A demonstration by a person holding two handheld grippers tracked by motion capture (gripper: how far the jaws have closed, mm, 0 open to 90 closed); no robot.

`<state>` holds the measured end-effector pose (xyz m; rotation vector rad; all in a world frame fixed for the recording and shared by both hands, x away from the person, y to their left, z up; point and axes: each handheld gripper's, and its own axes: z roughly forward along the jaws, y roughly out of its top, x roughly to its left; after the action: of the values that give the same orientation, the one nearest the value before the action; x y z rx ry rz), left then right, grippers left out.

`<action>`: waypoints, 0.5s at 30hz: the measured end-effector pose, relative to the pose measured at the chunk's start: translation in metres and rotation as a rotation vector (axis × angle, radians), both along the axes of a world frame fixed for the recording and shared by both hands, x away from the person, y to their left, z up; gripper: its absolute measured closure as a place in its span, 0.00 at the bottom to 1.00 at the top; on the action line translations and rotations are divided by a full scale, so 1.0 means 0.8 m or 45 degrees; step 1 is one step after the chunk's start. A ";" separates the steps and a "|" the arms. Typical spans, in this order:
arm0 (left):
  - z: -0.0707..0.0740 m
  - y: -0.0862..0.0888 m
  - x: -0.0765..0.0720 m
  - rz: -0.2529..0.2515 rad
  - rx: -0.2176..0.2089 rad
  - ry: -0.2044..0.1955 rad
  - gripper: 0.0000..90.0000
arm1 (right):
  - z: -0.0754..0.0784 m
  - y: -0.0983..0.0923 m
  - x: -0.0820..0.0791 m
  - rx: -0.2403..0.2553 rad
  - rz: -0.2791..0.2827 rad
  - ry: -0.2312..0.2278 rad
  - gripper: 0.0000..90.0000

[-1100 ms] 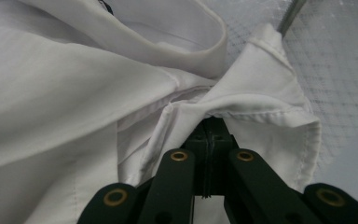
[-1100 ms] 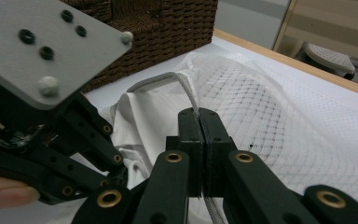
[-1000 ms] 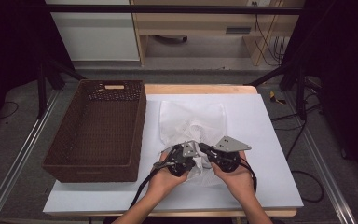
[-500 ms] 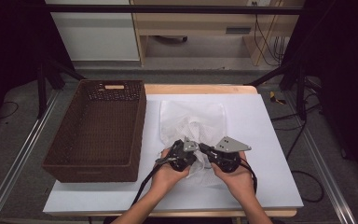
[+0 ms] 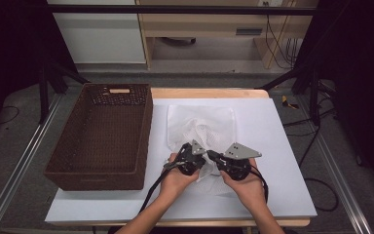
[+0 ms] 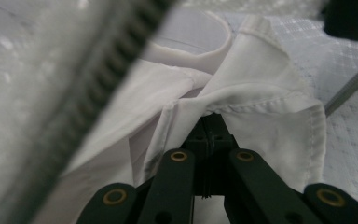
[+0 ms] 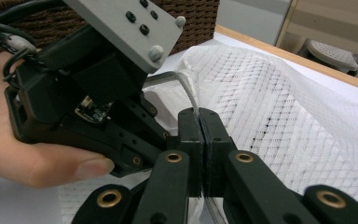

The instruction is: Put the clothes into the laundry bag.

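Observation:
A white mesh laundry bag (image 5: pixel 202 122) lies on the white table, bunched at its near end. My left gripper (image 5: pixel 199 160) and right gripper (image 5: pixel 212 156) meet tip to tip at that near end. In the left gripper view my left gripper (image 6: pixel 212 127) is shut on a fold of a white garment (image 6: pixel 261 93) with a stitched hem, and the bag's zipper (image 6: pixel 98 93) runs blurred across the front. In the right gripper view my right gripper (image 7: pixel 199 120) is shut on the grey zipper edge of the mesh bag (image 7: pixel 270 93), right beside the left gripper's body.
A deep brown wicker basket (image 5: pixel 102 136) stands at the table's left, close to my left hand. The white tabletop (image 5: pixel 272 131) has free room to the right of the bag. A wooden edge (image 5: pixel 209 92) borders the table's far side.
My left gripper has shifted slightly at the bag's near end, and the mesh there has bunched a little differently. The right gripper has held still. Both stay shut.

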<state>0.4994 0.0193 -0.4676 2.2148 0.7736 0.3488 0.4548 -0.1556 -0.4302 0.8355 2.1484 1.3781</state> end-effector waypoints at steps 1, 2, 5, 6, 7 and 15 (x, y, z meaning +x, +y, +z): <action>0.001 0.000 0.001 0.002 0.001 -0.002 1.00 | 0.000 0.000 0.000 0.000 0.003 0.001 0.99; 0.001 -0.001 0.003 0.004 -0.004 -0.002 1.00 | -0.001 0.000 0.000 -0.010 0.003 -0.001 0.99; 0.002 -0.002 0.006 0.015 -0.006 -0.009 1.00 | -0.001 -0.001 0.000 -0.010 0.001 0.000 0.99; 0.002 -0.002 0.007 0.021 -0.008 -0.013 1.00 | -0.001 -0.001 0.001 -0.010 0.001 0.001 0.99; 0.002 -0.002 0.007 0.021 -0.008 -0.013 1.00 | -0.001 -0.001 0.001 -0.010 0.001 0.001 0.99; 0.002 -0.006 0.013 0.041 -0.013 -0.027 1.00 | -0.002 -0.005 0.002 -0.007 -0.007 0.004 0.99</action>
<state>0.5099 0.0146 -0.4662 2.1877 0.7991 0.3830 0.4565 -0.1592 -0.4316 0.8414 2.1501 1.3689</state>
